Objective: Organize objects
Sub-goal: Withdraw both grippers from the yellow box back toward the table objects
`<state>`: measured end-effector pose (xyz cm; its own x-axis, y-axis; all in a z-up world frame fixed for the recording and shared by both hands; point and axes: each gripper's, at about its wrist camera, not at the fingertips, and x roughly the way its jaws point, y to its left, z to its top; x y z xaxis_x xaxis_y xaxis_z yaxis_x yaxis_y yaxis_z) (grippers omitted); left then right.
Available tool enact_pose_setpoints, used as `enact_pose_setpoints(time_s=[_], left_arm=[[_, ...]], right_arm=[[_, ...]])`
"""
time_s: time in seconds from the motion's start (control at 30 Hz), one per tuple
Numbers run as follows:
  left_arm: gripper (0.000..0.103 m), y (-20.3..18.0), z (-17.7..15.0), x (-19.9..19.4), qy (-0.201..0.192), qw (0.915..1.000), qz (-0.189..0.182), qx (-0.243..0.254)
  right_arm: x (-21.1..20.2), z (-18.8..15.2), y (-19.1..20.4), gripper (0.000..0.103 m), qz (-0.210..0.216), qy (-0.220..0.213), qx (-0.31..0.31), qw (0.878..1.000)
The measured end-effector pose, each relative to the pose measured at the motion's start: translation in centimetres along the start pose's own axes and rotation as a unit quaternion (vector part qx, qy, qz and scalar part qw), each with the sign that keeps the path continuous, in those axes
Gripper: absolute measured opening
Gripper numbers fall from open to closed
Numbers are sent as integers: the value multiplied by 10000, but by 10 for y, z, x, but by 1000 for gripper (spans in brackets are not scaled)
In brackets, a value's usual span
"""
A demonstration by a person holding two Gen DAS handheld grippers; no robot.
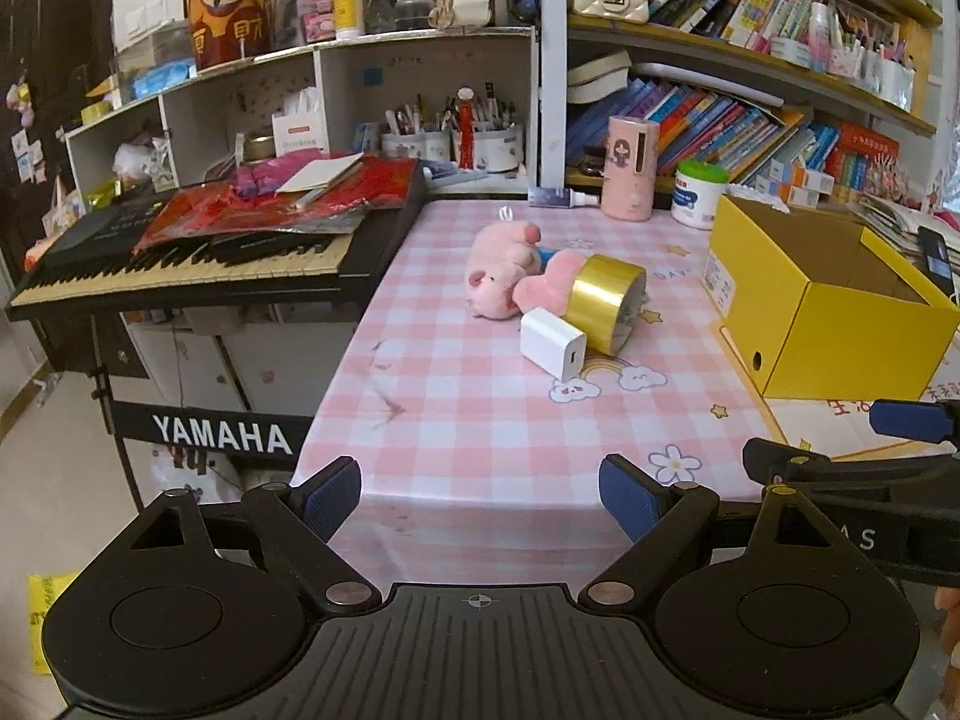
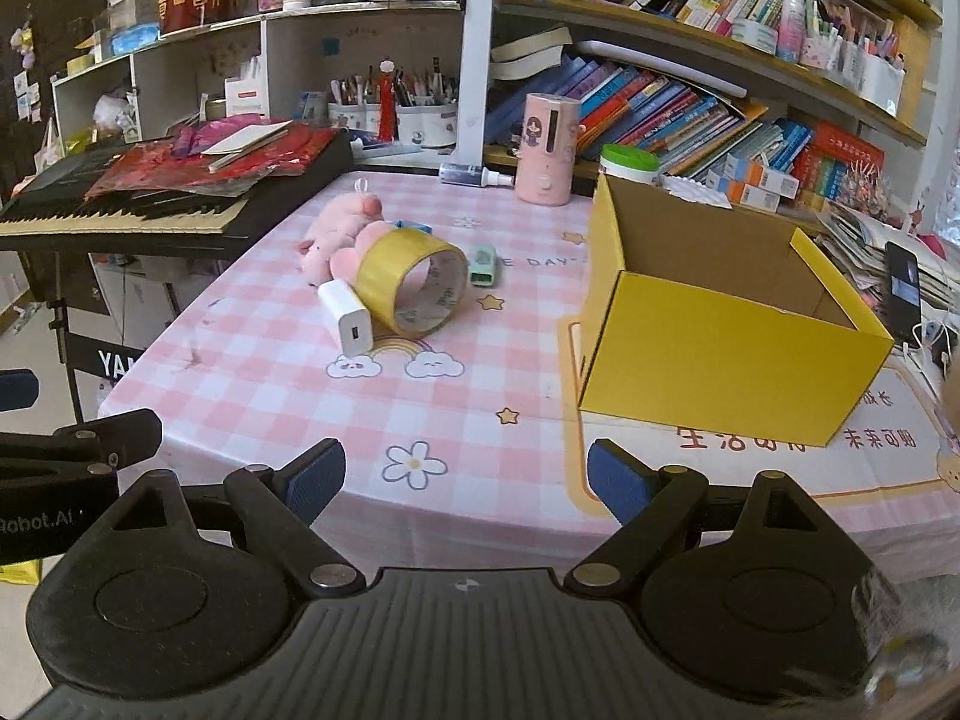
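A pink plush pig [image 1: 501,267] [image 2: 336,228] lies on the pink checked tablecloth [image 1: 456,396] [image 2: 300,384]. A gold tape roll [image 1: 606,303] [image 2: 414,285] leans against it on edge. A white charger block [image 1: 552,343] [image 2: 347,317] lies in front of the roll. A small mint green object [image 2: 482,264] lies right of the roll. An open yellow cardboard box [image 1: 828,294] [image 2: 720,324] stands on the right and looks empty. My left gripper [image 1: 480,495] is open and empty over the table's front edge. My right gripper [image 2: 465,477] is open and empty, also at the front edge.
A Yamaha keyboard [image 1: 198,258] [image 2: 150,204] covered with red papers stands left of the table. A pink canister [image 1: 630,168] [image 2: 549,150], a white tub with green lid [image 1: 699,192] and a spray bottle [image 2: 474,174] stand at the back. Bookshelves [image 2: 690,108] rise behind.
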<state>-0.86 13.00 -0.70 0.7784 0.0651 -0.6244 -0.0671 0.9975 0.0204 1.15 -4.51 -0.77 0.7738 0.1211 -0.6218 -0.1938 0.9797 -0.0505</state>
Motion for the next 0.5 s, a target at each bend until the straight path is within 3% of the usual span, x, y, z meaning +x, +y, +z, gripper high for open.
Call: enact_pose_setpoints(time_s=[0.5], left_arm=[[89,7,15,40,230,9996,63,-172]], right_arm=[[37,18,5,87,41,206,-130,9997]])
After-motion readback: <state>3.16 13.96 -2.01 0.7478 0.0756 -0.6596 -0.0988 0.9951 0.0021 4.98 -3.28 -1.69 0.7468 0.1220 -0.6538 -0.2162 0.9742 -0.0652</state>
